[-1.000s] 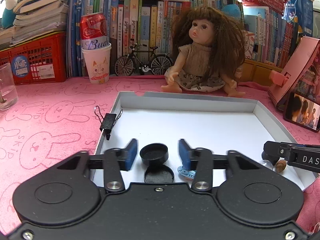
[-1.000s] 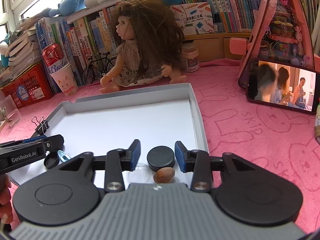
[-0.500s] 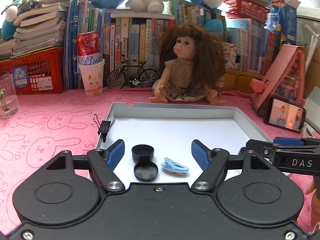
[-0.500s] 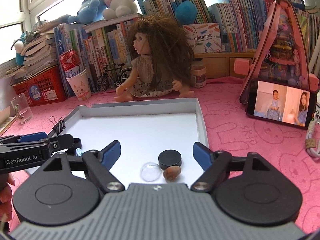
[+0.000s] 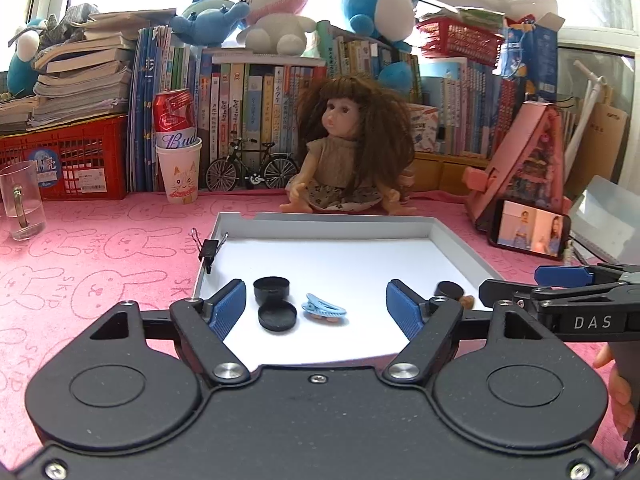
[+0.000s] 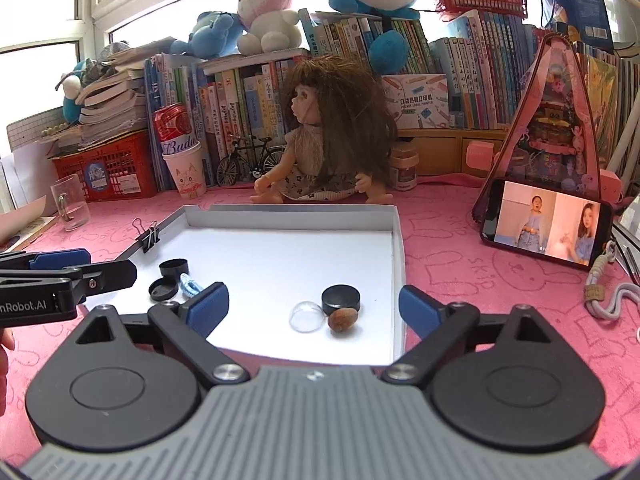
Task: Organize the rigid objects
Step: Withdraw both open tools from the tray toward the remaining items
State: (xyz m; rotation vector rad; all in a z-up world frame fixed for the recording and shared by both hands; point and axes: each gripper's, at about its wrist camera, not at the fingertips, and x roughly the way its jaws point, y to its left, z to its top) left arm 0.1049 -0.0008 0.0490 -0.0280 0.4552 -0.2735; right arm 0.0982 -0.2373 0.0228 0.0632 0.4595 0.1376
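Note:
A white tray [image 5: 460, 245] lies on the pink cloth. In it, left front, sit a black pot [image 5: 271, 289], its black lid [image 5: 277, 315] and a blue hair clip [image 5: 323, 309]. My left gripper [image 5: 316, 308] is open and empty, held back above them. At the right front lie a black puck [image 6: 341, 298], a brown nut [image 6: 341, 319] and a clear dome [image 6: 306, 316]. My right gripper [image 6: 314, 308] is open and empty, just short of them. A black binder clip [image 5: 208, 250] grips the tray's left wall.
A doll [image 5: 348, 152] sits behind the tray. A paper cup with a red can [image 5: 178, 152], a toy bicycle [image 5: 252, 168] and books stand at the back. A glass mug [image 5: 20, 200] is far left. A phone [image 6: 546, 224] and pink toy house [image 6: 556, 120] are right.
Both grippers have opened wide and pulled back and up from the tray. The pot and lid and the puck and nut now lie free in the tray.

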